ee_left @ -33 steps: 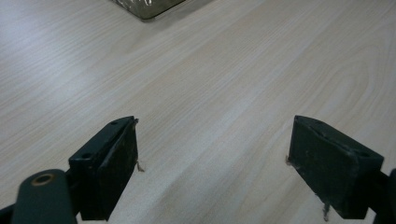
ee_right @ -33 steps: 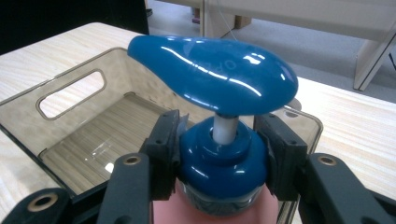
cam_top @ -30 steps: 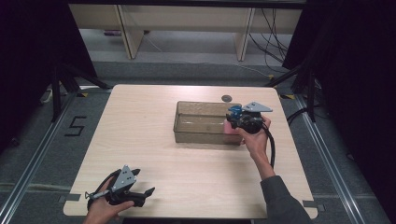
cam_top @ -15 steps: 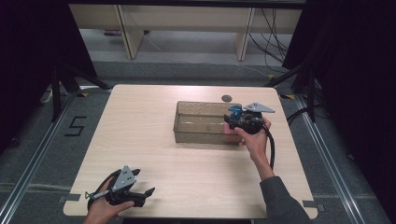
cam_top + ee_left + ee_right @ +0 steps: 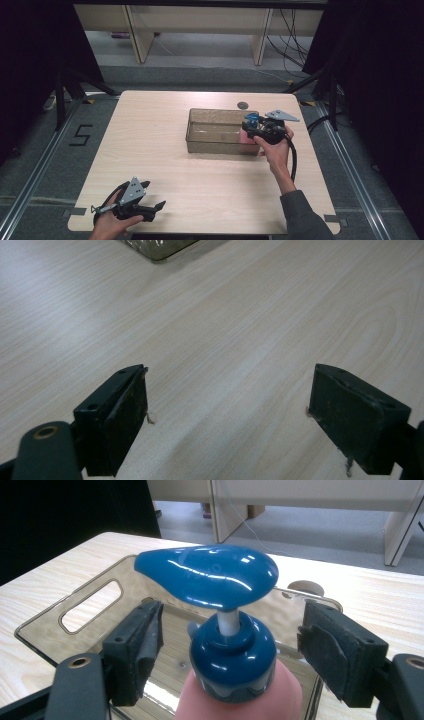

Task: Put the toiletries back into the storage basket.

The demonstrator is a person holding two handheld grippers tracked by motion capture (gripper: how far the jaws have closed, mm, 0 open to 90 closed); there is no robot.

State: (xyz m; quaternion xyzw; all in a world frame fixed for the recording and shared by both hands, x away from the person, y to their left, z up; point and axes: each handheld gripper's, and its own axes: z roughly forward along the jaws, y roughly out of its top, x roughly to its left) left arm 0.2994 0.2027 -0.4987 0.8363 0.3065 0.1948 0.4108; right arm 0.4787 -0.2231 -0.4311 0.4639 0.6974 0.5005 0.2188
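Left gripper (image 5: 159,205) rested near table's (image 5: 150,135) front edge, jaws wide, nothing between. Farther off, my right gripper (image 5: 227,652) straddled pink pump bottle (image 5: 235,680) with blue pump head (image 5: 210,575), jaws just opening, pads off collar. Bottle stood upright in clear bin's (image 5: 210,145) right end.

Pump bottle between parted jaws

The right gripper (image 5: 227,662) has just been opening; its black jaws stand clear on either side of the pink pump bottle (image 5: 235,690), whose blue collar and glossy blue pump head (image 5: 210,575) rise between them. The bottle stands upright in the clear plastic bin (image 5: 90,607) on the light wooden table (image 5: 380,597).
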